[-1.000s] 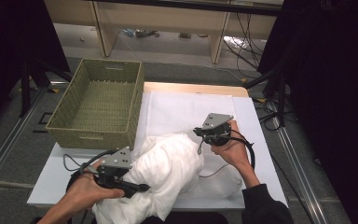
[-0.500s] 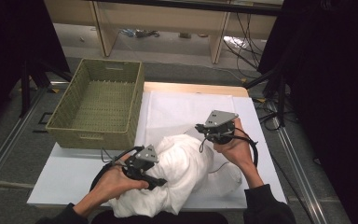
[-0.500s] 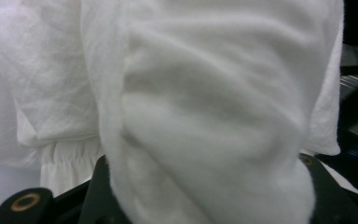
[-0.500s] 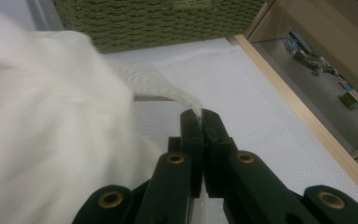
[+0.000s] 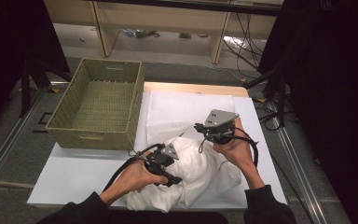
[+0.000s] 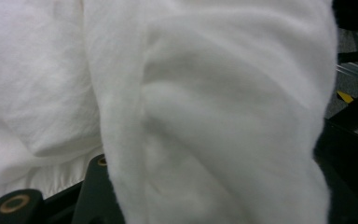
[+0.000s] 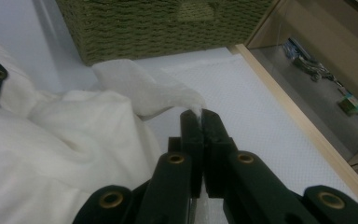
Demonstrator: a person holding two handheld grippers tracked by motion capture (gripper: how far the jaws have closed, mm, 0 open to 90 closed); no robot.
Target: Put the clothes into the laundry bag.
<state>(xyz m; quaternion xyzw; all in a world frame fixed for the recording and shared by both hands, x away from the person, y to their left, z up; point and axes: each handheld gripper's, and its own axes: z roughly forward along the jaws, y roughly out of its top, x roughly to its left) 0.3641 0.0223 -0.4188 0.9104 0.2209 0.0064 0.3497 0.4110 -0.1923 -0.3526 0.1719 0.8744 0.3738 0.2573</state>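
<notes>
We see a soft white cloth (image 5: 191,175) bunched in a rumpled heap on the near part of the white table (image 5: 74,172), beside the woven basket (image 5: 98,107). The right gripper (image 5: 200,128) has its jaws pressed together, pinching a thin corner of the cloth. The left gripper (image 5: 170,179) is pushed into the heap, its jaws just opening further, but folds cover them and we cannot tell whether they grip.
</notes>
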